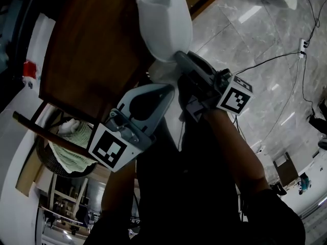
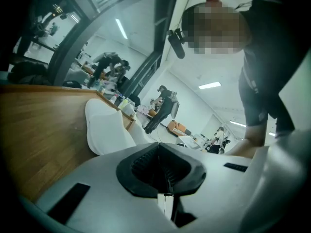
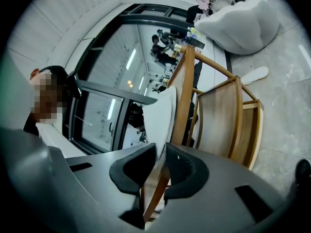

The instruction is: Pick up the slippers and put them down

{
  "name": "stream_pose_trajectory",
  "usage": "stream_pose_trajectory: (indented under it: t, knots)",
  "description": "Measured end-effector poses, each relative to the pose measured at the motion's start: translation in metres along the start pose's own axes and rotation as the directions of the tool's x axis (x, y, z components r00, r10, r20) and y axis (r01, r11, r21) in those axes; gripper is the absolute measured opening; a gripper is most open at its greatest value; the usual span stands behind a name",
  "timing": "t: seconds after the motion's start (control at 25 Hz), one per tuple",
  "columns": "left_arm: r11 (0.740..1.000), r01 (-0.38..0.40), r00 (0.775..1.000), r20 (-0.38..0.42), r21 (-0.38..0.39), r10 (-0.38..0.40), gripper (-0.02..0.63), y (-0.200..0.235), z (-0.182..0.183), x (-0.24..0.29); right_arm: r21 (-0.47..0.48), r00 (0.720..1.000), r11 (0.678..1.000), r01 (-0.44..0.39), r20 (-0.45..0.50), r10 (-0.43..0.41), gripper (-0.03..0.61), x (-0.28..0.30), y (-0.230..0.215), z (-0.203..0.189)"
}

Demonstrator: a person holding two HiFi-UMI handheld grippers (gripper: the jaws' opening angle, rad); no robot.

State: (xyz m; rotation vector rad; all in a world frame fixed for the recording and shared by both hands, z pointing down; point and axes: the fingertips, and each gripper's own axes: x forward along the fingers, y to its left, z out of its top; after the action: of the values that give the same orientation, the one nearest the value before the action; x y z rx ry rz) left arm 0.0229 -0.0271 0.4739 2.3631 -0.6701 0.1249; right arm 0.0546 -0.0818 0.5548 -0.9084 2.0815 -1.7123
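The right tool [image 3: 160,155] pinches the white slipper [image 3: 163,111], judged light, soft and floppy, by its thin edge directly ahead; the left tool [image 2: 159,160] is pressed together, empty.

white slipper [image 1: 162,22] edge-on in right gripper [image 3: 162,162]

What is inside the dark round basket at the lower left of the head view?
A pale green knitted cloth fills the dark round basket, with something white bunched above it. A brown wooden bar crosses over it; whatever lies beneath the cloth is covered.
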Motion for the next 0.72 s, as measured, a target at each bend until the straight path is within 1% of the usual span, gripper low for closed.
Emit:
stream_pose_trajectory:
  t: [0.12,0.32,0.4,0.48,0.56,0.6,0.68,0.72]
  knots:
    - [1.0,0.003,1.0,-0.005,0.015,-0.003,0.012,-0.006,-0.001,0.005,-0.031,1.0,0.999,0.017,0.011,-0.016,0.049,-0.007,0.0,0.006]
    - [1.0,0.002,1.0,0.0,0.021,-0.002,0.012,-0.004,0.001,-0.01,-0.09,0.997,0.994,0.065,0.04,-0.062,0.105,-0.012,0.0,0.011]
    - [0.999,-0.003,1.0,0.02,0.04,0.003,0.012,-0.002,0.012,-0.013,-0.136,0.996,0.987,0.083,0.052,-0.076,0.109,-0.016,0.004,0.024]
    - [0.998,-0.007,0.999,0.053,0.068,0.003,0.012,-0.005,0.032,-0.019,-0.204,0.995,0.975,0.09,0.059,-0.08,0.109,-0.023,0.022,0.039]
    - [0.996,-0.007,0.997,0.077,0.09,0.0,0.012,-0.019,0.055,-0.03,-0.293,0.996,0.952,0.086,0.045,-0.076,0.107,-0.034,0.054,0.046]
    - [0.995,-0.006,0.997,0.082,0.1,-0.002,0.012,-0.027,0.067,-0.036,-0.345,0.997,0.935,0.077,0.031,-0.07,0.106,-0.04,0.074,0.049]
    - [0.992,0.0,0.995,0.098,0.126,-0.012,0.012,-0.044,0.096,-0.046,-0.454,0.999,0.89,0.039,-0.006,-0.046,0.096,-0.045,0.118,0.055]
    - [0.989,0.004,0.993,0.116,0.148,-0.022,0.012,-0.051,0.113,-0.049,-0.509,0.999,0.861,0.01,-0.022,-0.025,0.079,-0.044,0.142,0.061]
